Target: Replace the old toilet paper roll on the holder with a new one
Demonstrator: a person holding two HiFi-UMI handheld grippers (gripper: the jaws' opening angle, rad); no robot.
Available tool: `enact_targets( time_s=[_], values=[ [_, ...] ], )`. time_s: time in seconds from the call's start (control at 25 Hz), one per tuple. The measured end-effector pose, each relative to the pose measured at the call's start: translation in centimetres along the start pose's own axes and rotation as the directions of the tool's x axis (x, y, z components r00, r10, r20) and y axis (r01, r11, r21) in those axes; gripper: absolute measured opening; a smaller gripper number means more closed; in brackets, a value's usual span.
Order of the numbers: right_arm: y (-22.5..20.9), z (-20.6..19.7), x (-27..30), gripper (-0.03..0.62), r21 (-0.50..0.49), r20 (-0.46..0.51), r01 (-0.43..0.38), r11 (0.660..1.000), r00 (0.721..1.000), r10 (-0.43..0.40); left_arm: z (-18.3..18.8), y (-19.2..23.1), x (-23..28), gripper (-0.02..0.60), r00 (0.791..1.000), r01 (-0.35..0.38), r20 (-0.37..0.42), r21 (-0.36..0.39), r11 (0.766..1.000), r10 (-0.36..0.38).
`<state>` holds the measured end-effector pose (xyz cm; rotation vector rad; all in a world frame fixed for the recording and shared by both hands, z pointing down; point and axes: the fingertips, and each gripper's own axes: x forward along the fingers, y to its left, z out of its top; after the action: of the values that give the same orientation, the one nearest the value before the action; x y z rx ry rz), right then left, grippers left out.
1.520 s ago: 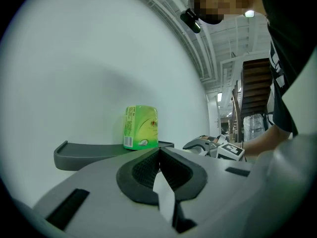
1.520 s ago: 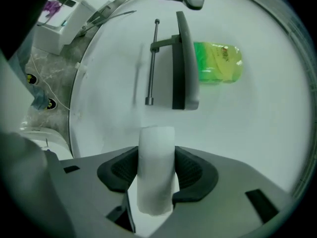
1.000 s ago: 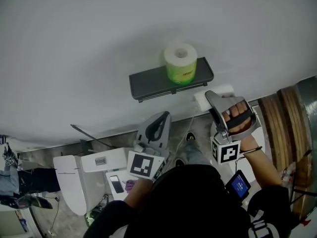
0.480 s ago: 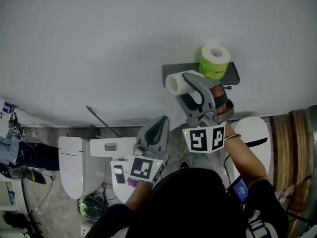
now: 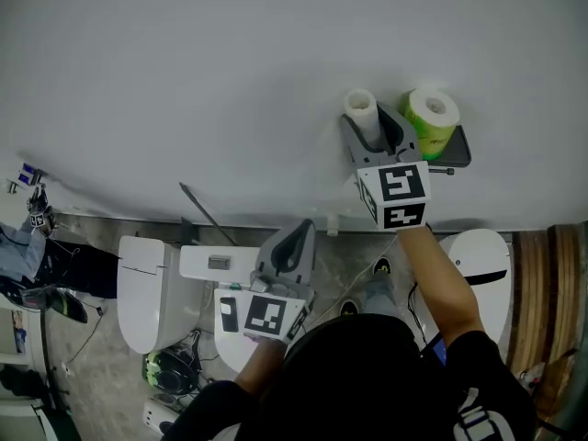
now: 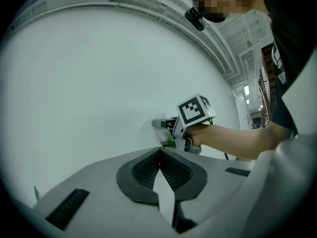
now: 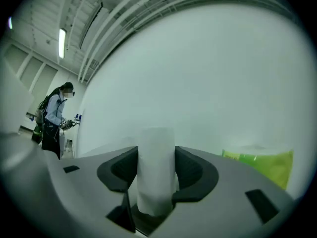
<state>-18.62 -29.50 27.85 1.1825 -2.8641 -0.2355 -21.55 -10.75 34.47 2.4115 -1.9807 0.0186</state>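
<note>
- Since a second ago my right gripper [image 5: 373, 129] has come up from low beside the shelf to its left end. The old toilet paper roll [image 5: 361, 108] it carries lay sideways half a second ago and now stands on end.
- The view has shifted too, so the shelf [image 5: 458, 151] sits further right in the head view than before.
- The right gripper's fingers [image 7: 195, 170] are clamped on the old roll, one dark pad on each side. The slim white roll stands upright between them, and its top rises above the pads.
- The new roll [image 5: 432, 118], in green wrapping, stands on the dark shelf just right of the held roll, with one finger between the two.
- From the head view I cannot tell whether the old roll's lower end touches the shelf.
- My left gripper [image 5: 294, 239] hangs lower and well apart from the shelf, above the white toilet [image 5: 145, 288]. Its fingers [image 6: 173, 170] are closed tip to tip with nothing between them.
- In the right gripper view a person [image 7: 53, 120] stands far off along the white wall [image 5: 230, 72].
</note>
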Motion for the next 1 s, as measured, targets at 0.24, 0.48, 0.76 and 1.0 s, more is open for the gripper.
enact_targets(
  time_s=[0.24,0.48,0.76,1.0],
  values=[
    [-0.9,-1.4,0.5,0.215,0.116,-0.049,-0.011,0.993,0.999,0.016,-0.3,-0.2,0.4,0.023,1.000,0.011,-0.004,0.001,1.000,-0.011],
    [-0.9,-1.2,0.6,0.216,0.127,-0.042,-0.018,0.992,0.999,0.024,0.0,-1.0,1.1,0.023,0.999,0.032,-0.004,-0.001,0.999,-0.032],
    [-0.5,-1.8,0.3,0.252,0.097,-0.085,-0.033,0.995,0.996,0.041,-0.6,-0.1,0.8,0.023,1.000,0.023,-0.020,-0.004,1.000,-0.023],
    [-0.5,-1.7,-0.2,0.262,0.088,-0.088,-0.028,0.996,0.996,0.036,-0.4,0.0,1.0,0.023,0.999,0.034,-0.016,-0.004,0.999,-0.034]
  ],
)
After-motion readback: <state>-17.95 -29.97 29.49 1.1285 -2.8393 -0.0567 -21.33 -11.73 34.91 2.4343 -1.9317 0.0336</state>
